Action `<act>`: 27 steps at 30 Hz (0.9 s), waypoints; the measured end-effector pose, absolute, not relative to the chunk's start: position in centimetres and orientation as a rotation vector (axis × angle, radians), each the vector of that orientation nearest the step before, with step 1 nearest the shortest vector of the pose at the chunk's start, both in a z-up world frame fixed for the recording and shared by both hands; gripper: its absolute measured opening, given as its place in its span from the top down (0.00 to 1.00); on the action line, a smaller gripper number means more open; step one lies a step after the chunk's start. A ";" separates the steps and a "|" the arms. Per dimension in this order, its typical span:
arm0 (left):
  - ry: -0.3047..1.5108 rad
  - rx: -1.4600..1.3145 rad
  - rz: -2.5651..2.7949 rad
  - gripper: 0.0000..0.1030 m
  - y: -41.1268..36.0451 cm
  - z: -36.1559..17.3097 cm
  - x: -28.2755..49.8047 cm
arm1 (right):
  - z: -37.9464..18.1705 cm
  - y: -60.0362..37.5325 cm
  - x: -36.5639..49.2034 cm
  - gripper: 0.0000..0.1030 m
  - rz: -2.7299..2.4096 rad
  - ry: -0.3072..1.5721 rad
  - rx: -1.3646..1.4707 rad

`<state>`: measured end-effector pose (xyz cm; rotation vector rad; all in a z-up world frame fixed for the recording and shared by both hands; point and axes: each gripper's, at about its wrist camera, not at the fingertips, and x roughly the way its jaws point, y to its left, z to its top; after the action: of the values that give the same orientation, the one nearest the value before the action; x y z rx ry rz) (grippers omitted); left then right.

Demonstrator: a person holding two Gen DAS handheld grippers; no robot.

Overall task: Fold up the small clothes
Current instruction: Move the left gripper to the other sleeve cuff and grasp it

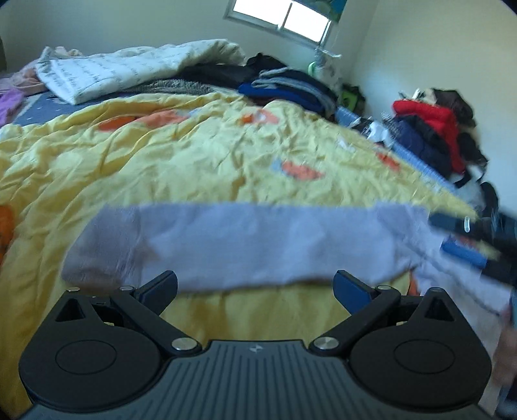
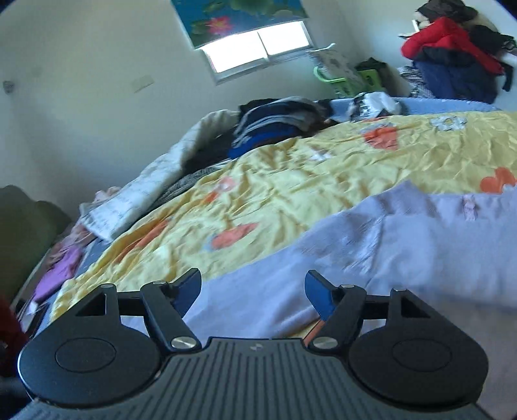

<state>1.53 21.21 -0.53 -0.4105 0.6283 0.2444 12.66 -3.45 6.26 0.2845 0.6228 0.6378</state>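
left claw open | right claw open | lavender garment just ahead, ungripped

Daylight from window on far wall, panes blown out to white in both views. Room evenly lit, slightly cool cast, shadows soft. Motion blur smears pale lilac garment and yellow bedspread; right side of left wrist view streaked worst. Gripper bodies at bottom stay sharp. Fisheye bends walls and bed edge; dark vignette in corners.
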 end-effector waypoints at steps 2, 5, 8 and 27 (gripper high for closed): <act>0.657 -0.432 0.255 0.00 22.4 -0.9 2.7 | 6.2 -3.3 12.0 0.28 0.656 0.639 0.306; 0.722 -0.444 0.344 0.00 24.4 -2.0 3.5 | 6.1 -3.2 11.1 0.28 0.660 0.648 0.318; 0.684 -0.408 0.480 0.00 26.0 -1.3 1.8 | 6.1 -3.7 10.5 0.27 0.634 0.636 0.301; 0.466 -1.060 0.237 0.00 28.9 -4.7 -1.2 | 5.1 -5.6 9.1 0.25 0.574 0.631 0.366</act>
<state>-1.20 28.93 -4.72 -1.0597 0.4664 0.2372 9.10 -5.63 5.06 0.3661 0.6311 0.5739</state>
